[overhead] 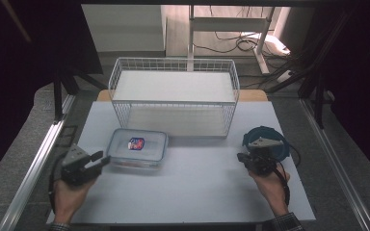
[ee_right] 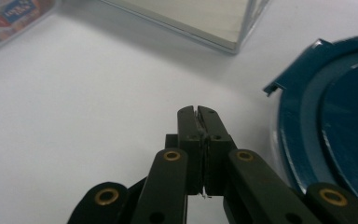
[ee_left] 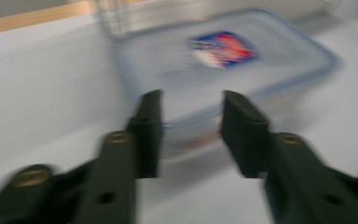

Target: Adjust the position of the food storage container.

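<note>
Left gripper (overhead: 98, 159) sits lower left in the high view, held in the person's left hand (overhead: 70, 196), jaws spread wide apart and pointing right toward the clear lidded container (overhead: 137, 148). In the left gripper view the left gripper (ee_left: 190, 135) is open w/ a broad gap, the near corner of the container (ee_left: 223, 65) showing right between the jaws; pic is blurred, so can't tell if the fingertips (ee_left: 150, 116) actually touch the rim or sit just short of it. Container lies flat on the white counter (overhead: 192, 192), centre-left of the high view, just in front of the wire basket (overhead: 173, 94), w/ a red-blue label (overhead: 136, 143) on its lid. Right gripper (overhead: 248, 157) is lower right in the high view, in the person's right hand (overhead: 270, 185), right beside a dark blue round lid (overhead: 279, 142). In the right gripper view the right gripper (ee_right: 197, 112) has jaws pressed together, nothing between them, tips above bare counter (ee_right: 98, 116); the blue lid (ee_right: 335, 130) fills the right side of the frame, near the jaws but apart. Corner of the container (ee_right: 9, 18) shows upper left there, basket edge (ee_right: 200, 23) at top centre.
</note>
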A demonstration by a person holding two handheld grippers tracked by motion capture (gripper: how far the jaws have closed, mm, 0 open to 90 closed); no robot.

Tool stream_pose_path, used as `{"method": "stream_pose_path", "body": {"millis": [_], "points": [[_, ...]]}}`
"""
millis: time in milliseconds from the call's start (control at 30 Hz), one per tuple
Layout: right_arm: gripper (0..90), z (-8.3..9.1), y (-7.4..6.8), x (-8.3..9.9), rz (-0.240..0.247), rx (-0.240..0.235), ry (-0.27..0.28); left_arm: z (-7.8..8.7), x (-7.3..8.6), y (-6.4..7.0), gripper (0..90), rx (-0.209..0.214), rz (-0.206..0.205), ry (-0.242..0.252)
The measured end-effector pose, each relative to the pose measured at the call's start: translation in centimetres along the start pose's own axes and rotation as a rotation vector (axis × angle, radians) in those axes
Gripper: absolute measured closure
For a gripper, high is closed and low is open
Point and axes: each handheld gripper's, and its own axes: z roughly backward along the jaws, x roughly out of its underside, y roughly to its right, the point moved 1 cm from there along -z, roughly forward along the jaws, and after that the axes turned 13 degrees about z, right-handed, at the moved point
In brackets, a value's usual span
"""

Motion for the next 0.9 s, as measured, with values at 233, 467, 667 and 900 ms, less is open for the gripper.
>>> {"method": "stream_pose_path", "body": {"millis": [233, 467, 667, 900], "points": [[86.7, -0.6, -1.4, -0.5, 0.047, -0.036, 0.021, -3.2, -0.3, -4.2, 89.8, -0.09, 0.086, -0.072], [85.9, -1.4, -2.2, -0.6, 0.067, -0.066, 0.01, -6.2, 0.0, -2.8, 90.0, -0.025, 0.034, -0.178], [86.0, -1.6, -2.3, -0.8, 0.068, -0.079, 0.015, -7.1, 0.1, -0.2, 90.0, 0.016, -0.013, -0.216], [86.7, -2.5, -2.7, -1.6, 0.071, -0.097, 0.029, -8.6, 0.1, 3.5, 90.0, 0.094, -0.075, -0.236]]}}
